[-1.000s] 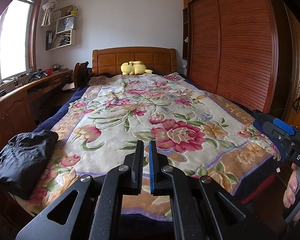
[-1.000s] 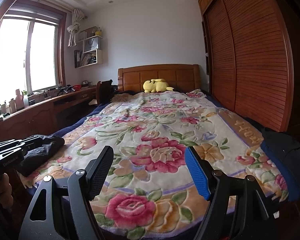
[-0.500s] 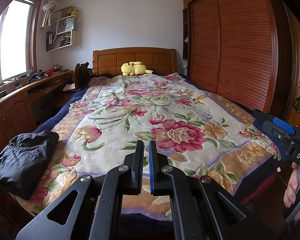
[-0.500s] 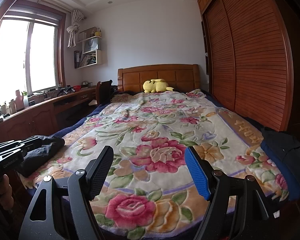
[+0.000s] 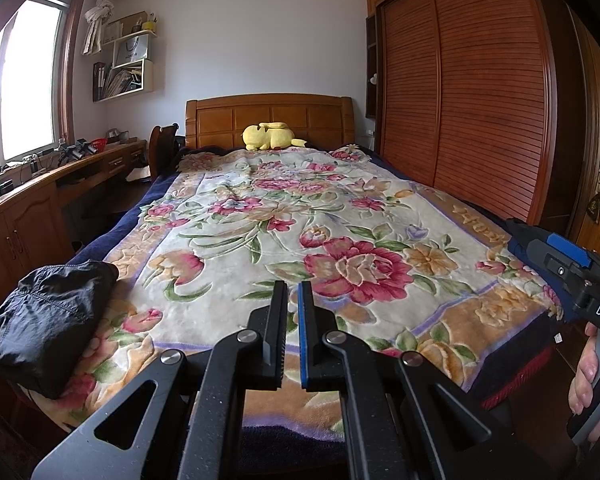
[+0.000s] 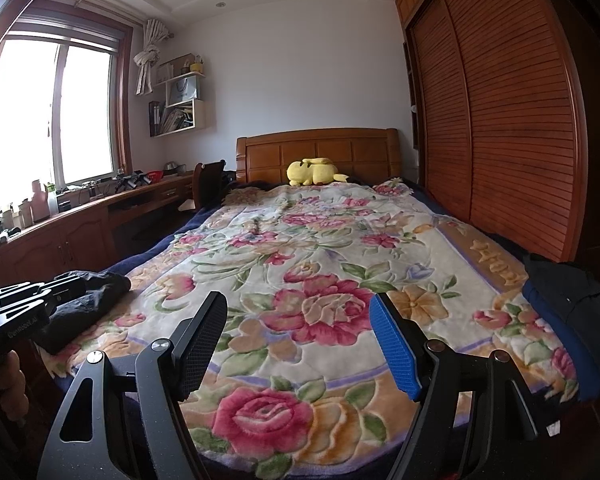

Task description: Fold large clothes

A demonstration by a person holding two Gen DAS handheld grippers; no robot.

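Observation:
A crumpled black garment (image 5: 48, 320) lies on the near left corner of the bed; it also shows in the right wrist view (image 6: 88, 304). A dark navy folded garment (image 6: 572, 308) lies on the near right corner. My left gripper (image 5: 293, 308) is shut and empty, held above the foot of the bed. My right gripper (image 6: 300, 332) is open and empty, also above the foot of the bed. Each gripper's body shows at the edge of the other's view: the right gripper (image 5: 572, 276) and the left gripper (image 6: 24, 308).
The bed carries a floral blanket (image 5: 300, 216) with a yellow plush toy (image 5: 270, 136) by the wooden headboard. A wooden wardrobe (image 5: 480, 92) runs along the right. A long desk (image 5: 40, 200) and a chair (image 5: 162, 152) stand at the left under the window.
None of the objects has moved. Both grippers have held nearly still, with only a slight shift of view.

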